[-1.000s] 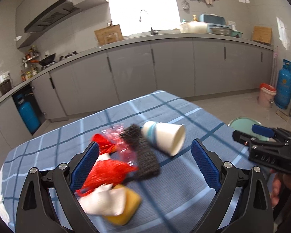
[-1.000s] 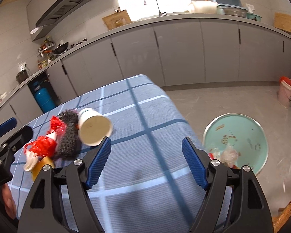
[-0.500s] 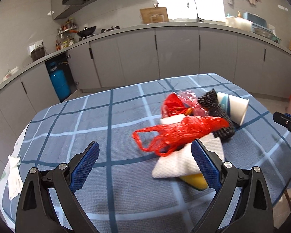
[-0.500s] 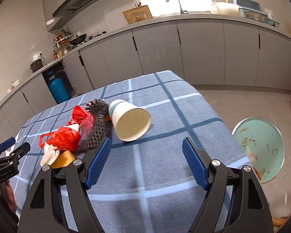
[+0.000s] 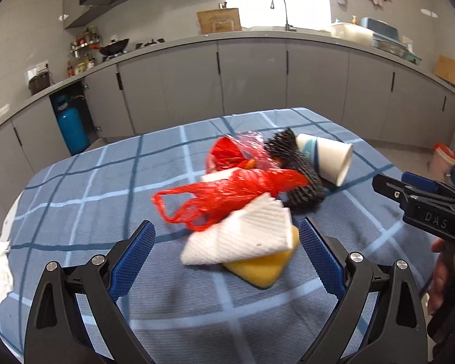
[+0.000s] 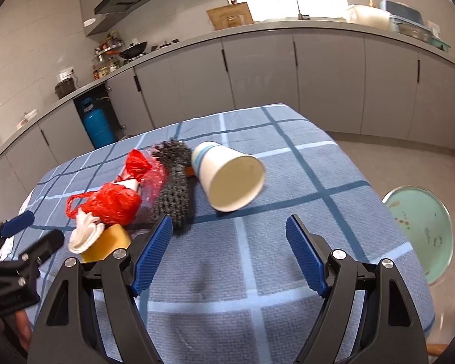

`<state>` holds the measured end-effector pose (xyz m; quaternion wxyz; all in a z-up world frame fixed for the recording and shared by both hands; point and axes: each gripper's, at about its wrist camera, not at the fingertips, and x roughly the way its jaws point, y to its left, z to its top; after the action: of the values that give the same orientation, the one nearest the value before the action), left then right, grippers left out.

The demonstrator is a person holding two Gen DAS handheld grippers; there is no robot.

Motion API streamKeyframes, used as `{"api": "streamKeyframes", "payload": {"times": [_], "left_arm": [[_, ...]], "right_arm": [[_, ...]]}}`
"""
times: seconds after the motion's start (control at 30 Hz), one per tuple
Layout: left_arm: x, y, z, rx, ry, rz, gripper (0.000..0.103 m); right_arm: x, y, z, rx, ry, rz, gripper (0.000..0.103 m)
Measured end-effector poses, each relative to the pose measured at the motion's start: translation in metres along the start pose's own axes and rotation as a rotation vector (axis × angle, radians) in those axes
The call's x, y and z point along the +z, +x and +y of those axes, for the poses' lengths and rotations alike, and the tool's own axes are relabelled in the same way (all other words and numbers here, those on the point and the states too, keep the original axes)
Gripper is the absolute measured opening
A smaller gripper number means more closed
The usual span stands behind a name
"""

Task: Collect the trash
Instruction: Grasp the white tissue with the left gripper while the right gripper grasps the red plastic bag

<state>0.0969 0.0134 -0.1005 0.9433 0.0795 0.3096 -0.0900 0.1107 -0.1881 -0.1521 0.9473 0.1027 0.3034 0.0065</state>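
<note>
Both hand-held grippers, the left hand-held gripper and the right hand-held gripper, hang with ribbed blue pads spread wide and empty above a table draped in a ribbed blue checked cloth. Trash lies heaped mid-table: a white paper cup with a blue band tipped on its side, mouth toward the right camera, touching a black bristly mesh scrubber; a crinkled red plastic bag with loop handles draped over a clear pinkish wrapper; a folded white embossed paper towel resting on a yellow sponge wedge. Only the right view shows a round pale-green bin on the floor beside the table; only the left view shows a crumpled white tissue at the cloth's edge.
</note>
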Motion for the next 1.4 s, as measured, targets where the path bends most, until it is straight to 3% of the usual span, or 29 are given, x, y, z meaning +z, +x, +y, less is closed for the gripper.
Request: {"api": "streamKeyframes", "payload": {"times": [0.13, 0.2, 0.3, 0.33, 0.37, 0.4, 0.43, 0.63, 0.83, 1.13, 1.23, 1.3, 1.4], "left_arm": [[-0.005, 0.011, -0.012, -0.017, 0.033, 0.018, 0.093], [-0.009, 0.015, -0.012, -0.026, 0.027, 0.027, 0.088], [-0.009, 0.017, -0.003, -0.068, -0.004, 0.065, 0.043], [-0.008, 0.016, -0.001, -0.080, -0.009, 0.067, 0.035], [-0.008, 0.013, 0.001, -0.091, -0.013, 0.067, 0.020], [-0.008, 0.011, 0.003, -0.097, -0.019, 0.067, 0.009], [-0.007, 0.008, 0.005, -0.103, -0.026, 0.066, 0.007], [0.004, -0.017, 0.031, -0.086, -0.076, -0.001, 0.006], [0.018, -0.031, 0.066, -0.007, -0.129, -0.064, 0.006], [0.018, 0.003, 0.103, 0.105, -0.182, -0.038, 0.006], [0.017, 0.008, 0.111, 0.116, -0.187, -0.032, 0.006], [0.016, 0.010, 0.114, 0.116, -0.187, -0.026, 0.006], [0.014, 0.012, 0.114, 0.112, -0.186, -0.017, 0.006]], "right_arm": [[-0.003, -0.003, -0.004, -0.002, 0.014, -0.003, 0.081], [-0.004, -0.002, -0.004, 0.006, 0.017, 0.001, 0.081], [-0.004, -0.001, -0.004, 0.014, 0.017, 0.001, 0.081], [-0.003, 0.000, -0.003, 0.019, 0.017, 0.001, 0.081], [-0.003, 0.000, -0.001, 0.022, 0.015, 0.001, 0.081], [-0.002, 0.000, 0.001, 0.026, 0.012, 0.001, 0.081], [-0.002, 0.000, 0.003, 0.030, 0.007, 0.001, 0.081], [0.009, 0.005, 0.026, 0.074, -0.045, -0.001, 0.081], [0.019, 0.019, 0.063, 0.134, -0.121, 0.004, 0.081], [0.018, 0.059, 0.121, 0.197, -0.260, 0.073, 0.077], [0.012, 0.075, 0.130, 0.208, -0.293, 0.135, 0.062], [0.008, 0.083, 0.133, 0.216, -0.301, 0.171, 0.044], [0.005, 0.083, 0.131, 0.219, -0.314, 0.173, 0.024]]}}
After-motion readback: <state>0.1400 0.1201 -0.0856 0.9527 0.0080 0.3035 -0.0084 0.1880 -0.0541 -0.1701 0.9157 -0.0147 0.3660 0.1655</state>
